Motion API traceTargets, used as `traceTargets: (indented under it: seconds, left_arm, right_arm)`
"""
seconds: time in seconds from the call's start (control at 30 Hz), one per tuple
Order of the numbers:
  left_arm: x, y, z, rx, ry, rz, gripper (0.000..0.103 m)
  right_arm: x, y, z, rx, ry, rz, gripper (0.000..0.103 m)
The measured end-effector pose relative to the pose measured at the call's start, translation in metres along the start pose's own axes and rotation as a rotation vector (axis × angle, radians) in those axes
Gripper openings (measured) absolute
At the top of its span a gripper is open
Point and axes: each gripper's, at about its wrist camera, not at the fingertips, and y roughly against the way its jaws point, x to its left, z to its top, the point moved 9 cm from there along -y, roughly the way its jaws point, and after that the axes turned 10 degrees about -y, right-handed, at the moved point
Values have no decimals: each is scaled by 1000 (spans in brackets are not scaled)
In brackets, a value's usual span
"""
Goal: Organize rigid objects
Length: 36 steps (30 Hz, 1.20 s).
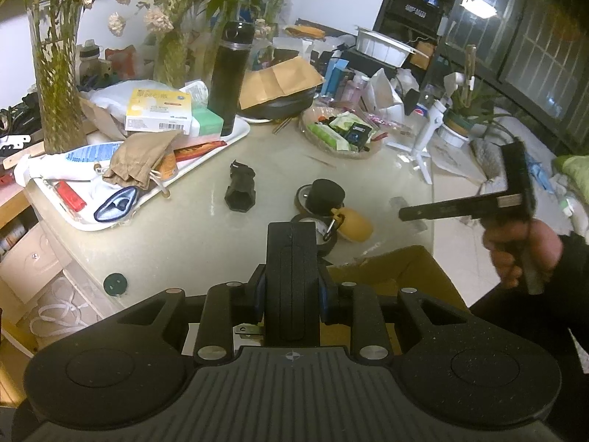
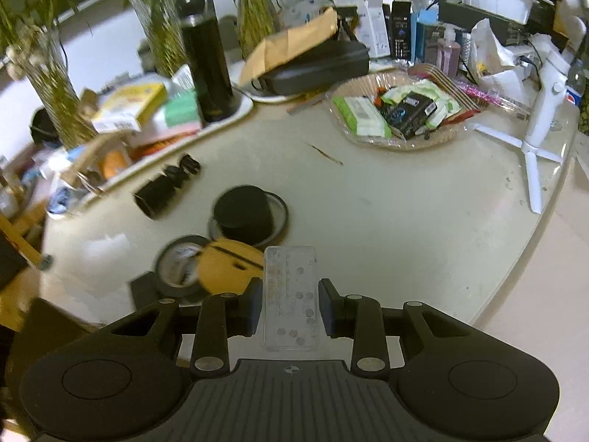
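My left gripper [image 1: 291, 283] is shut on a flat black case [image 1: 291, 276], held upright above an open cardboard box [image 1: 401, 272] at the table's near edge. My right gripper [image 2: 291, 309] is shut on a clear plastic case [image 2: 291, 294] above the table. It also shows in the left wrist view [image 1: 467, 208], side on. On the table lie a black hex adapter [image 1: 240, 188], a black cap on a ring [image 1: 324, 193], a tape roll [image 2: 180, 269] and a yellow pouch [image 1: 355, 226].
A white tray [image 1: 235, 136] with boxes, a cloth bag and a black flask [image 1: 230, 77] sits at the left. A wicker basket [image 1: 340, 134] of packets is behind. A white tripod stand [image 2: 541, 110] stands right. Vases of plants line the back.
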Motion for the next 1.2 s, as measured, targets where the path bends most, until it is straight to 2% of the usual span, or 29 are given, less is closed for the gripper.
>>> traceTargets:
  seconds: [0.37,0.7,0.83,1.0,1.2]
  left_arm:
    - [-20,-10,0,43,9,12,26]
    - [-31,-32,-10,112,60,70,26]
    - [-25,-45,-20,141,88,112,26]
    - [-17,-52,-26,149,97,173,26]
    - [-16,-54,-26,148,107,188,27]
  right_arm:
    - [26,53,-23,-18,-43,94,35]
    - [46,69,-65,19,-90,139,35]
    - [49,66,-77,33,-102,130,35]
    - [49,57,-89,42,-84,79,35]
    - [52,50,-93,37,-59,39,35]
